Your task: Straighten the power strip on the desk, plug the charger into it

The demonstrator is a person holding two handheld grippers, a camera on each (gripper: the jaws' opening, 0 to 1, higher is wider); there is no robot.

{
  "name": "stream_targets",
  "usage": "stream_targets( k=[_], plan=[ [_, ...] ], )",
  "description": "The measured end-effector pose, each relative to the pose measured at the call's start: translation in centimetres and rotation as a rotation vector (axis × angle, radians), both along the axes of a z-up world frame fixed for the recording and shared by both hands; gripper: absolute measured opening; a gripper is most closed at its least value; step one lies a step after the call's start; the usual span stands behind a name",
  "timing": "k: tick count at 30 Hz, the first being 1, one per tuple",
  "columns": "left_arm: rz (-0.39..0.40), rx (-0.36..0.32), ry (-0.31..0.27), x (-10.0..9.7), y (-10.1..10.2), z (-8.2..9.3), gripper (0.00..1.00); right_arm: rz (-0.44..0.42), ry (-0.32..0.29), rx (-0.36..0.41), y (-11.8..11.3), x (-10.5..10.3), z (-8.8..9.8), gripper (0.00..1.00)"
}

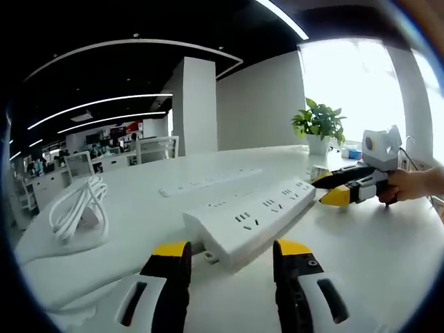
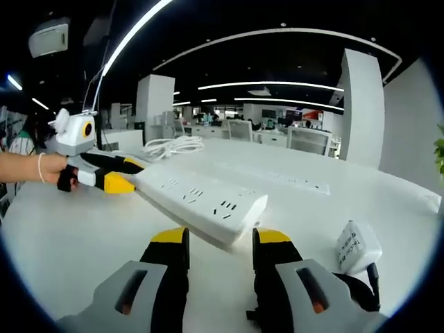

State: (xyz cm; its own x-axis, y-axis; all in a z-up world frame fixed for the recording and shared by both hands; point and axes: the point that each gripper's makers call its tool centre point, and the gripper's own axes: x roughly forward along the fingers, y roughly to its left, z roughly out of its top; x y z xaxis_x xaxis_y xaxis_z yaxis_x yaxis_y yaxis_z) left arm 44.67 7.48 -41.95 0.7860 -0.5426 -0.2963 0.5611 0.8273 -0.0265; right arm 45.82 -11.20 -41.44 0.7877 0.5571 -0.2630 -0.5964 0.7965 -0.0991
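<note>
left gripper view: the step in hand seems to be the straightening of the power strip, which lies on the white surface at a slant. the left hand-held gripper has its jaws apart, one on each side of the near end of the strip, and nothing is clamped yet. the right hand-held gripper comes in from the right, at the far end of the strip; i cannot tell here if it is open or pinching. to do this well, i think both ends should be guided together and slowly, so the strip turns flat and does not lift. a coiled white cable lies far to the left, and a second, longer power strip lies behind. a potted plant stands at the far right.

right gripper view: the right hand-held gripper also has its jaws spread, with the near end of the power strip just above and between them, not gripped. the left hand-held gripper is at the far end, on the left, touching or nearly touching the strip. the white charger lies on the surface near to the right, just beside the right jaw and apart from the strip. it must wait until the strip is straight.
</note>
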Motion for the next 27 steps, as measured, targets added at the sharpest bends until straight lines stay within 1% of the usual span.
stream_targets(
  k=[3, 4, 8, 12, 17, 19, 22, 25, 27],
  plan=[
    [0.021, 0.002, -0.013, -0.1, 0.4, 0.4, 0.58, -0.008, -0.003, 0.012, -0.2, -0.1, 0.3, 0.39],
    [0.026, 0.002, -0.020, -0.1, 0.5, 0.5, 0.59, -0.008, -0.004, 0.015, -0.2, -0.2, 0.3, 0.39],
    [0.034, -0.016, -0.020, -0.4, 0.9, 0.6, 0.59, -0.008, -0.016, 0.032, -0.2, -0.4, 0.9, 0.40],
    [0.031, -0.016, -0.023, -1.0, 1.1, 0.2, 0.59, -0.007, -0.025, 0.068, -0.1, -1.3, 1.7, 0.40],
    [0.026, -0.034, -0.021, -2.0, 1.3, 0.1, 0.60, 0.014, -0.056, 0.066, 0.0, -2.0, 2.7, 0.42],
    [0.017, -0.034, -0.028, -2.4, 1.3, 0.2, 0.60, 0.017, -0.057, 0.071, 0.0, -2.4, 2.9, 0.42],
    [0.012, -0.029, -0.040, -3.0, 1.4, 0.4, 0.61, 0.026, -0.076, 0.063, -0.1, -3.0, 3.4, 0.44],
    [0.008, -0.055, -0.052, -3.5, 1.4, 1.0, 0.61, 0.032, -0.089, 0.072, -0.3, -3.7, 3.8, 0.47],
    [0.007, -0.057, -0.063, -3.8, 1.5, 1.3, 0.62, 0.040, -0.088, 0.081, -0.4, -4.0, 3.8, 0.48]
  ],
)
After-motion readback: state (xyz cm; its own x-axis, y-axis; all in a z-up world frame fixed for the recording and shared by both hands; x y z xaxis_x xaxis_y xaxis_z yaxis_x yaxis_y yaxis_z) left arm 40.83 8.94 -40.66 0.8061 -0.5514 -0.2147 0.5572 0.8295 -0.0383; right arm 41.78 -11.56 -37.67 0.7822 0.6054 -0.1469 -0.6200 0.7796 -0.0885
